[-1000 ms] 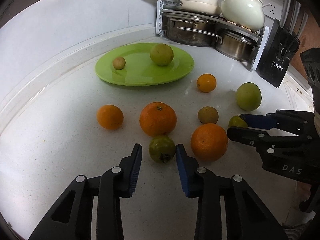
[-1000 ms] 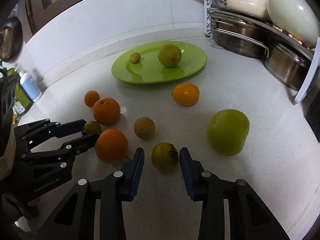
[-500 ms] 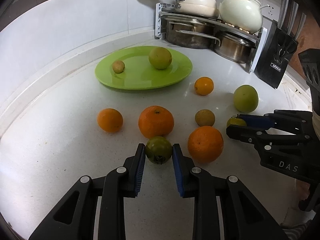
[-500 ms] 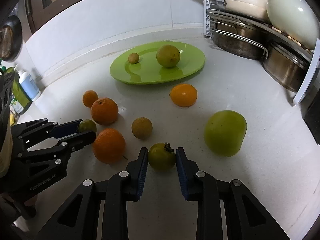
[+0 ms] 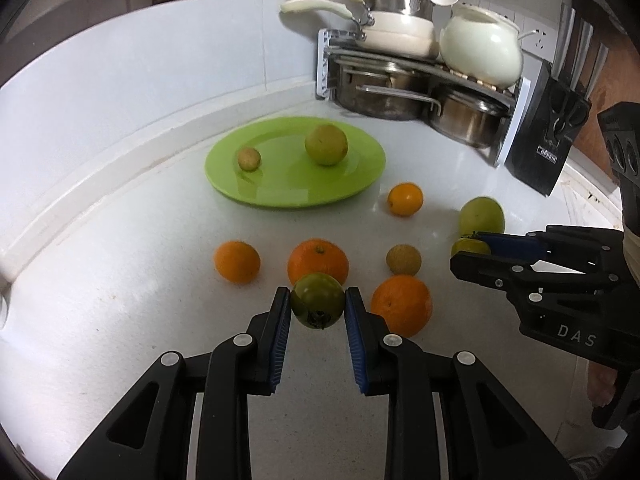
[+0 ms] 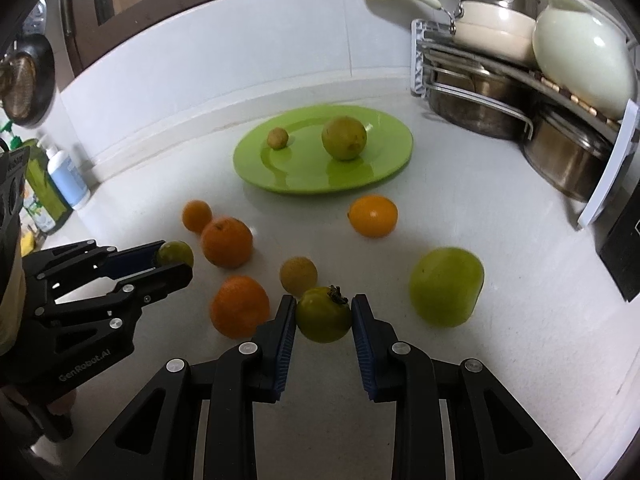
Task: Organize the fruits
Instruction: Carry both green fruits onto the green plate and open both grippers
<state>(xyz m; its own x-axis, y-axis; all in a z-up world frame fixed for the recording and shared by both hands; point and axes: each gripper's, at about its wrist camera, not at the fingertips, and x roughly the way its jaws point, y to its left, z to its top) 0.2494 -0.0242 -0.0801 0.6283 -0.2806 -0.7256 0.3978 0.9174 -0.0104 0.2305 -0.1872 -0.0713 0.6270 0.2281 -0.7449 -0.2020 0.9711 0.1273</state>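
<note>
My left gripper (image 5: 318,306) is shut on a small dark-green fruit (image 5: 318,301) and holds it a little above the white counter. My right gripper (image 6: 323,314) is shut on a small yellow-green fruit with a dark calyx (image 6: 323,314), also lifted slightly. Each gripper shows in the other view, left (image 6: 170,258) and right (image 5: 466,248). A green plate (image 5: 360,184) at the back holds a green lemon (image 5: 326,145) and a small brownish fruit (image 5: 249,159). Several oranges and a big green fruit (image 6: 446,286) lie loose on the counter.
A metal rack with pots and a white kettle (image 5: 480,48) stands at the back right, with a black knife block (image 5: 556,148) beside it. Bottles (image 6: 66,184) stand at the far left in the right wrist view. A small tan fruit (image 6: 298,274) lies just beyond my right gripper.
Both grippers have closed onto their small green fruits and lifted them slightly off the counter. The other fruits have not moved.
</note>
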